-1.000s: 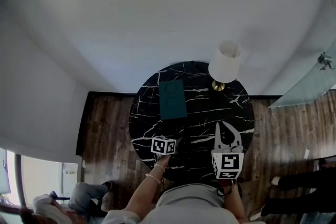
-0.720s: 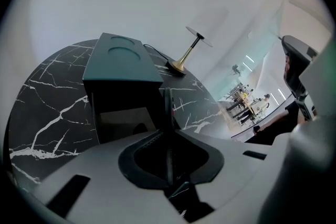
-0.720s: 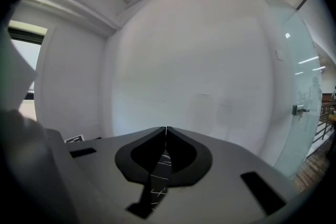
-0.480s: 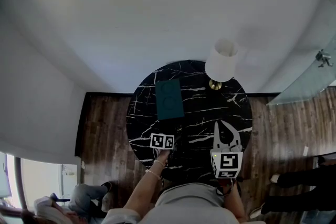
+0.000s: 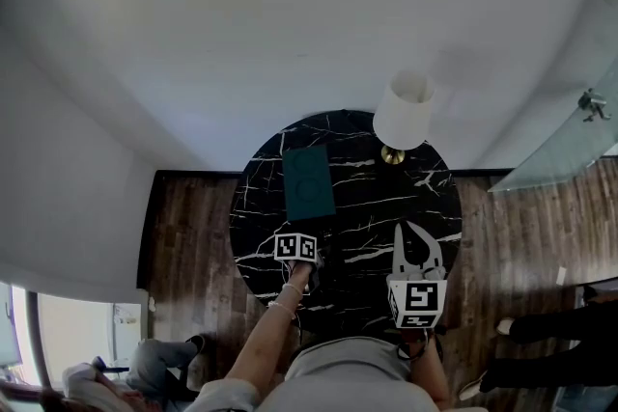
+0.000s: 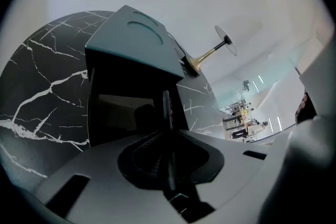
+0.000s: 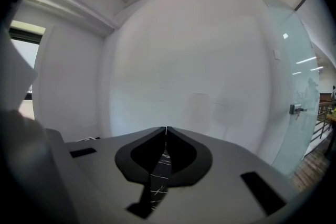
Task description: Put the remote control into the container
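Note:
A teal box-shaped container lies on the round black marble table. In the left gripper view its dark open side faces me, under its teal top. My left gripper is shut on a thin black remote control, held edge-on with its far end at the container's opening. In the head view only the left gripper's marker cube shows, just below the container. My right gripper rests near the table's front right, jaws shut with their tips touching and nothing between them.
A lamp with a white shade and a brass base stands at the table's back right, close to the container. Wooden floor surrounds the table. A white wall lies behind, and a glass panel stands at the right.
My left gripper has sunk and rolled, moving slightly closer to the container with the remote control still in it. The right gripper has stayed still.

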### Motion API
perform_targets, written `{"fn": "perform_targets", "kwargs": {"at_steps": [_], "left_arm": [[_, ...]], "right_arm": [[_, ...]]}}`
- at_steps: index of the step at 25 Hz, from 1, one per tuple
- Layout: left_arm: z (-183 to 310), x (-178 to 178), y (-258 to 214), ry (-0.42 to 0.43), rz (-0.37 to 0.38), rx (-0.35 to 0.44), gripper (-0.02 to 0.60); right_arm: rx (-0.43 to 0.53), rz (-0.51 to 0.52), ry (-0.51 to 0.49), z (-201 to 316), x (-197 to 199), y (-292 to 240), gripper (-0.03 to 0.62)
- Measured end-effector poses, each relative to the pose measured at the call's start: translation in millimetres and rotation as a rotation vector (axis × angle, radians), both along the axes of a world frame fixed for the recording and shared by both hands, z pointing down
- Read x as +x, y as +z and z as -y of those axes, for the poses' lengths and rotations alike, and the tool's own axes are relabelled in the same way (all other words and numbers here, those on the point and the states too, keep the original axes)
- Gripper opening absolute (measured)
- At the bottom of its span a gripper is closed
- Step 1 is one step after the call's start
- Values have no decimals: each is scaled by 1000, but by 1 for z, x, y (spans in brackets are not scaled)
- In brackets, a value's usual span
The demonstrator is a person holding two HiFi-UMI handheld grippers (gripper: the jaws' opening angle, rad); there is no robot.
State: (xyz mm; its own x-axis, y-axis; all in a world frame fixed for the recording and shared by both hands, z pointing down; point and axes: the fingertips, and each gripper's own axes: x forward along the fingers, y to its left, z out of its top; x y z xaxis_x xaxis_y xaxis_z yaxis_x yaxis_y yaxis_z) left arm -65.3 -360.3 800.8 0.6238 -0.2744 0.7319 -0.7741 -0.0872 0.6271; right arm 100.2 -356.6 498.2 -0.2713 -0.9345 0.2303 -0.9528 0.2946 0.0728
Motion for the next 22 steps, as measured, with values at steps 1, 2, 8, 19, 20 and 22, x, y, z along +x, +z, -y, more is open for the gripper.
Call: {"fn": "perform_targets", "kwargs": {"at_steps": [1,2,8,19,20,22], "left_arm": [[0,0,2,-5,2,-15,63],[1,0,4,-10,6,-26,63],[1,-1,15,-44,6,-88,64],[-2,-2,17,-133,-42,-90,64],[-2,-3,17,-135,-30,-83,64],[-2,-4,17,-129,-8,-75,67]], "right_arm": [[0,1,2,0,1,0,14],[0,2,3,-1,1,0,14],[-3,12,11,-2,6,1,14],[-17,36,-21,-1,2,6,14],[-17,38,-24,-1,2,6,14],[-17,43,-29,-1,2,6,14]]}}
